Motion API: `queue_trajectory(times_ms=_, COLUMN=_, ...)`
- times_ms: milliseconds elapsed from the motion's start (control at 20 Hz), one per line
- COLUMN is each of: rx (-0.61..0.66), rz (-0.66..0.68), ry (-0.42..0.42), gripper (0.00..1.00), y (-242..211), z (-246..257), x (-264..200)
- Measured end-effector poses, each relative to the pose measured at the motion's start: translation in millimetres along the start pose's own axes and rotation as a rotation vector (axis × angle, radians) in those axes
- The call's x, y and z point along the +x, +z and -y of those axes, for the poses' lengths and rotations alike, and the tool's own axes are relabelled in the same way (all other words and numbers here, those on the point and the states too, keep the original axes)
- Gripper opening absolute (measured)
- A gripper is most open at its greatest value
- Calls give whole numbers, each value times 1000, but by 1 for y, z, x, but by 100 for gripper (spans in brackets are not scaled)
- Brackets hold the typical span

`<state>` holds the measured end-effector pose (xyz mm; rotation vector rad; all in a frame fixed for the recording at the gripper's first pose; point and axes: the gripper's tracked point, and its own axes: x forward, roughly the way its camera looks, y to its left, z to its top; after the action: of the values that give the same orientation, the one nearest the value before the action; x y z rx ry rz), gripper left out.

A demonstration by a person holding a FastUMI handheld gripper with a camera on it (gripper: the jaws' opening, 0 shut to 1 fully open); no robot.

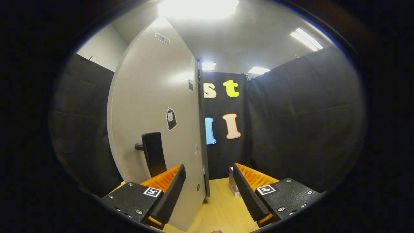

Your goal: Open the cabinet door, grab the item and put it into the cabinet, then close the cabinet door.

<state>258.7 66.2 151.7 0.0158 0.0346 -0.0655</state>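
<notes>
Here the gripper [209, 181] is standing wide open, holding nothing; its two fingers are spreading apart on either side of the door's free edge, and whether the left finger is touching the panel cannot be told; the pale door [152, 106] is rising just ahead of the left finger, seen nearly edge-on, with a dark handle [153, 153] sticking out from its face just beyond that finger; a small dark sticker [171, 118] is sitting on the panel above the handle; the item [233, 183], a small box, is resting on the light wooden table [220, 207] just behind the right finger's tip, partly hidden by it; black cloth walls are closing in the space beyond.
</notes>
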Motion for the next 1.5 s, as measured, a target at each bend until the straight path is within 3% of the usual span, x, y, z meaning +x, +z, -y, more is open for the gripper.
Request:
queue_trajectory(times_ms=850, rx=52, rz=-87, ry=236, gripper=94, y=-22, z=-191, x=93)
queue_trajectory(times_ms=1200, rx=-7, rz=-71, ry=218, gripper=93, y=-22, z=-225, x=135)
queue_trajectory(times_ms=1500, rx=-38, rz=-51, ry=196, gripper=94, y=-21, z=-198, x=124)
